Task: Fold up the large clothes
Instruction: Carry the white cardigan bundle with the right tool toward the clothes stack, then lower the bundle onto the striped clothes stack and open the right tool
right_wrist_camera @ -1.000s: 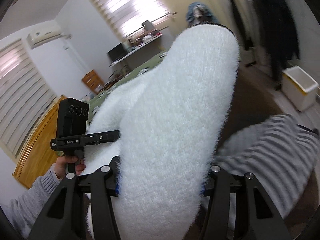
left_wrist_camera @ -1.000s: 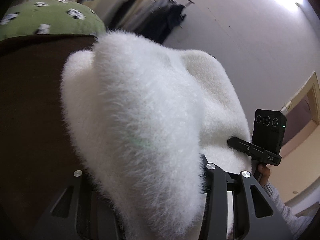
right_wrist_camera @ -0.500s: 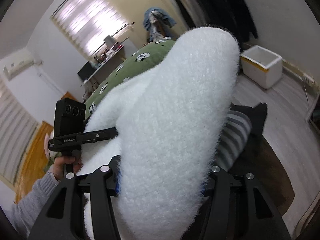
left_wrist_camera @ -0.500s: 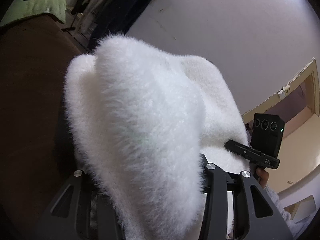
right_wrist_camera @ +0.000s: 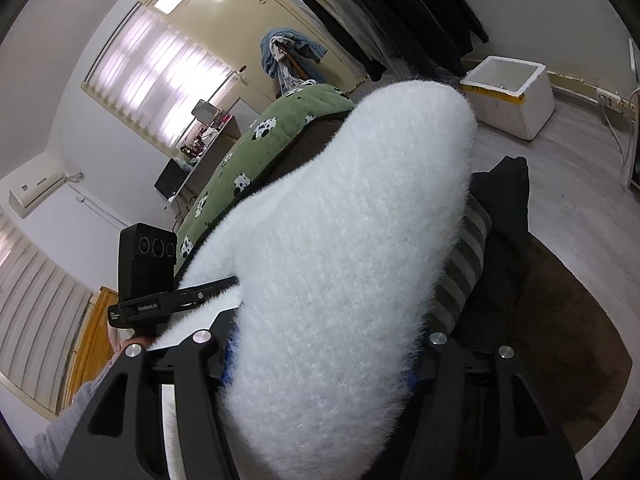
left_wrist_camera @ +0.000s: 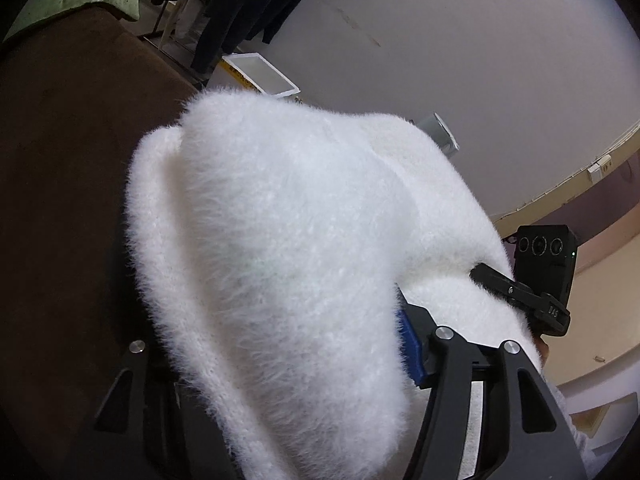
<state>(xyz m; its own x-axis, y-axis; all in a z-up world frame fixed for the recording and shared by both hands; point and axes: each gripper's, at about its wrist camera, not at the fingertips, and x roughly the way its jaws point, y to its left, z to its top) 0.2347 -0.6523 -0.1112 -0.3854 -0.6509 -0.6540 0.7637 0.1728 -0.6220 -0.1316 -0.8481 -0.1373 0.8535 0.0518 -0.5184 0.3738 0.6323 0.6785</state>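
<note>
both tongs, left tongs [left_wrist_camera: 280, 360] and right tongs [right_wrist_camera: 320, 360], are clamped on thick bunches of the fluffy white garment [right_wrist_camera: 340, 240], held up above the brown bed cover [left_wrist_camera: 72, 200]. the slippery pile could creep out of either grip, or the hanging part could drag over the striped garment [right_wrist_camera: 464, 264] and spoil the fold.

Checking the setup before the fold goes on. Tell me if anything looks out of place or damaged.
Nothing looks damaged or spilled. Both grippers, left and right, are shut on the white sweater, which bunches up between them. A striped garment and a dark one lie crumpled beside it, unfolded.
</note>
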